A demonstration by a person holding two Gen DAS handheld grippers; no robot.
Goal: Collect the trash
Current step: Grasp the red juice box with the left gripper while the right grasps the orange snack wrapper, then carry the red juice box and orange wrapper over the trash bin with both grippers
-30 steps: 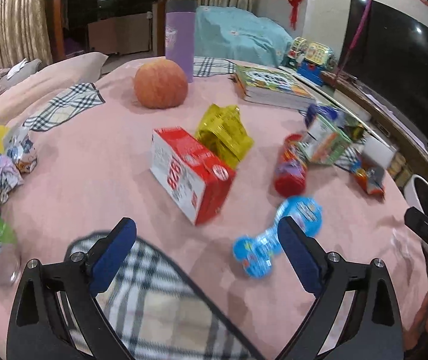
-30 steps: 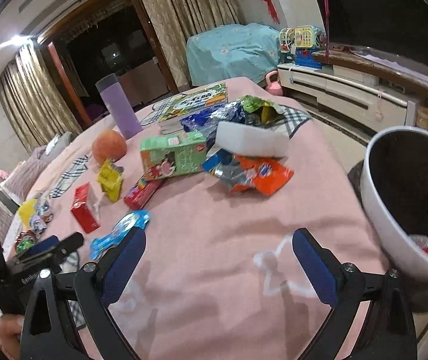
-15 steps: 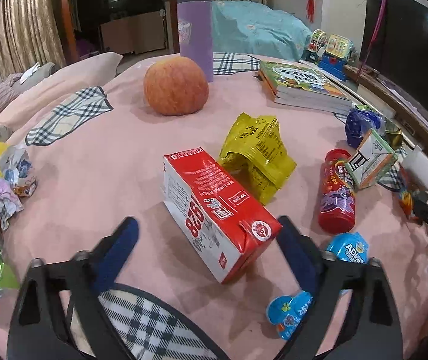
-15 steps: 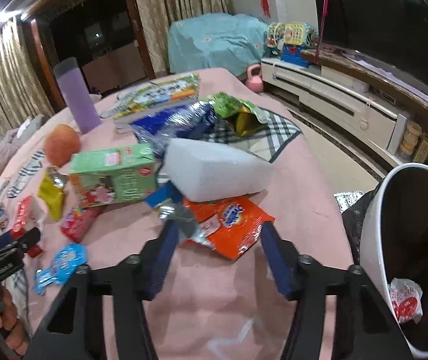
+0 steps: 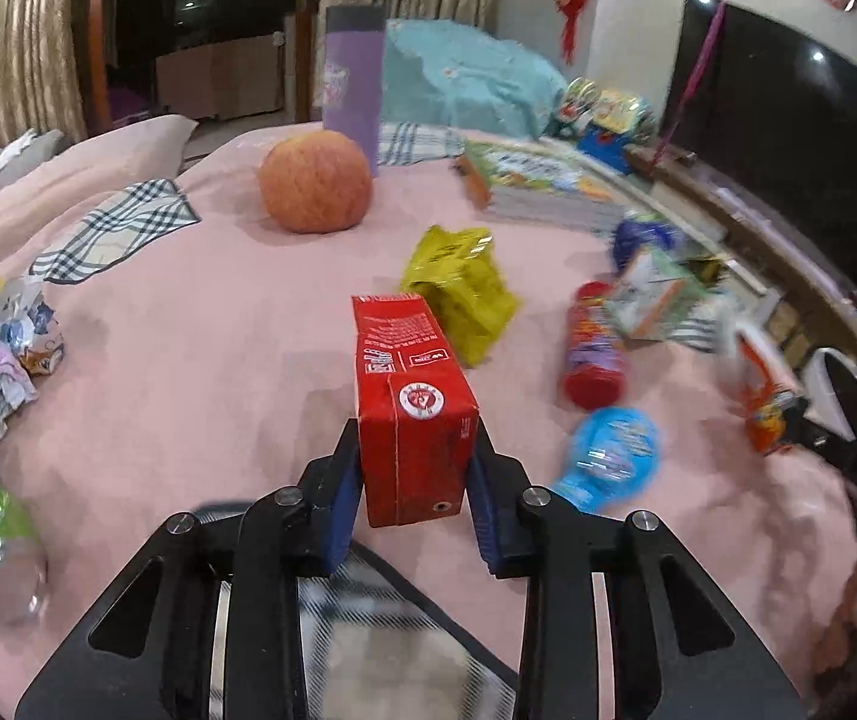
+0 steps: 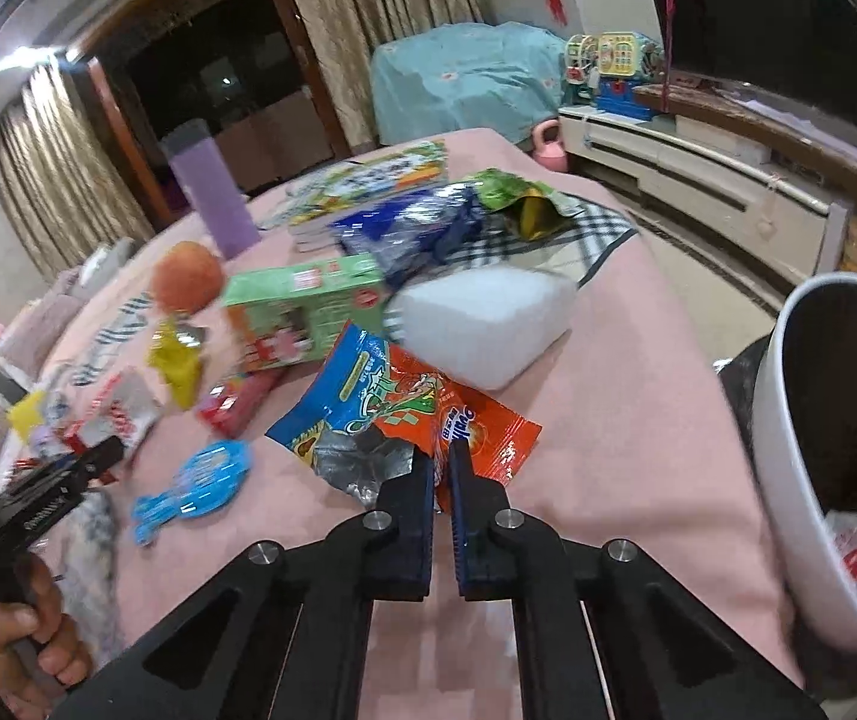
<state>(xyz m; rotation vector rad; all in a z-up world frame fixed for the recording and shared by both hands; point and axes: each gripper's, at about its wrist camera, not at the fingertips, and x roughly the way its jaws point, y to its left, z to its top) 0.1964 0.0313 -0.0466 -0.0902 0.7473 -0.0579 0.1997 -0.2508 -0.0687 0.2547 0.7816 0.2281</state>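
The left claw, its jaws just closed in, grips the red rectangular drink carton mid-table. The right claw has just pinched shut on the orange crinkled snack wrapper near the table's edge beside the white round bin.

Red carton; yellow pouch; orange-and-blue wrapper; pink cloth; purple bottle; white bin; green box.
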